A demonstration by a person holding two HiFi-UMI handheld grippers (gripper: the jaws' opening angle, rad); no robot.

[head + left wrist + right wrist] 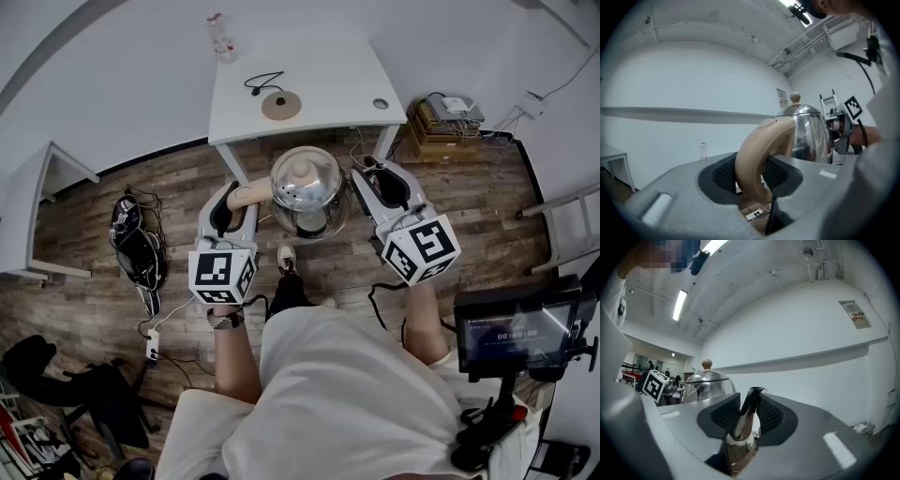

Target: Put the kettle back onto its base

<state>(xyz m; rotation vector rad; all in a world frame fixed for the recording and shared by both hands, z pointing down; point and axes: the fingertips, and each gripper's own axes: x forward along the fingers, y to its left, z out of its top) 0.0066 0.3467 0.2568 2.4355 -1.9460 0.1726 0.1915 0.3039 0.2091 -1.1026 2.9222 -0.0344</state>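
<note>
The domed, mirror-polished steel kettle point(309, 197) hangs in the air between the two claws, over the brown wood-plank floor point(487, 216) just on the near side of the counter's edge. It is not on its base. A small, rounded beige knob point(302, 171) tops its lid.

The left claw point(236, 201) is clenched on the kettle's thick, smooth beige handle point(757, 159). This curved loop fills the gap between the black, finely gridded pads point(723, 176), and both pads press on it. The right claw point(370, 176) is clamped on the tapering, glossy steel spout point(746, 416), which rises between that claw's own gridded black pads point(769, 415), its open tip just above them. Both claws have matte grey shells, and each carries a white marker cube printed with black squares, one on the left point(222, 274) and one on the right point(422, 249).

The flat, round tan base point(280, 105) lies on the white rectangular counter point(328, 66), on the far side and well apart from the kettle. A thin black cord point(262, 82) loops just beyond it. A clear plastic bottle point(221, 37) is at the counter's far left corner.

On the floor to the left lies a tangle of black cables point(136, 244), with a white power strip point(152, 347) nearer. To the far right sits a stack of cardboard boxes point(441, 122). A dark flat screen point(511, 328) stands at the near right.
</note>
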